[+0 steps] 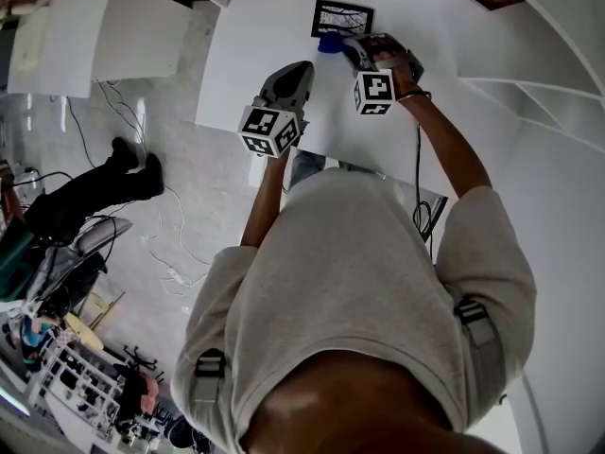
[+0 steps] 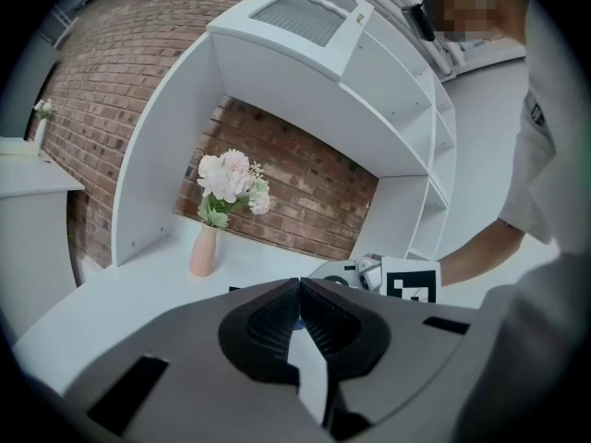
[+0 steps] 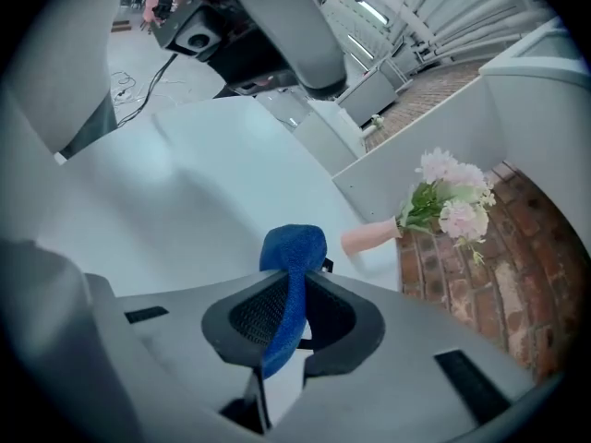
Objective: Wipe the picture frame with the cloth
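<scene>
Big white bench under everything. The left claw is clenched on nothing and hangs over the middle of the bench, doing no work. The right claw is further in toward the far edge, clamped on a fold of the blue cloth.

The picture frame sits near the bench's far edge. The cloth bunches right at its near-left corner, and I can't tell from here if it's actually touching. The pink vase of flowers stands along that same far edge, off to the frame's left.

My worries:
- Nothing is bracing the frame, so a firm wipe could probably just shove it along the bench, or tip it if it's propped up (can't tell).
- If it slides left, it heads for the vase.
- The claw only pinches a thin strip of cloth, so dragging hard might pull it out.
</scene>
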Motion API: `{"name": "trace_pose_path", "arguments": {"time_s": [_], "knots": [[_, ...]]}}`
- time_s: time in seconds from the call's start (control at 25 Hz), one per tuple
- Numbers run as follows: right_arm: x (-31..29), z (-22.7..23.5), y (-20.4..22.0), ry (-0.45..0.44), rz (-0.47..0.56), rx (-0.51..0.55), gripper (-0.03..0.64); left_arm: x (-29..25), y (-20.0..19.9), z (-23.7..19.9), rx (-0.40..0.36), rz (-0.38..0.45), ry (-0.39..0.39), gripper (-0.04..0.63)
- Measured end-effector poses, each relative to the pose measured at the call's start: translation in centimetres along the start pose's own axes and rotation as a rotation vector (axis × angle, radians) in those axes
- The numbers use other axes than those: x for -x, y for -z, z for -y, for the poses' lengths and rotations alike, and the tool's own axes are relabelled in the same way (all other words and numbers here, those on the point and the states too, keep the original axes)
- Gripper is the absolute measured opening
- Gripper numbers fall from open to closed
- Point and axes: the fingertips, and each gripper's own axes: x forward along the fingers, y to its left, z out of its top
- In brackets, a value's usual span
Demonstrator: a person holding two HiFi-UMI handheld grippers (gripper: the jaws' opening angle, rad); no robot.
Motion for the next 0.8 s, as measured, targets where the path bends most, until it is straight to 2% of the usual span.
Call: {"name": "trace_pose_path", "arguments": {"time_s": [0.28, 0.48, 0.8], "knots": [[-2.9, 6.8, 2.3, 0.077, -0.061, -0.047, 0.061, 0.4, 0.0, -0.7, 0.002, -0.003, -0.012, 0.017], [-5.3, 10.6, 3.0, 0.091, -0.093, -0.069, 0.061, 1.0, 0.3, -1.5, 0.012, -0.013, -0.027, 0.017], [-8.3, 12.6, 3.1, 0.075, -0.117, -0.100, 0.061, 2.1, 0.7, -2.8, 0.025, -0.022, -0.057, 0.017]]}}
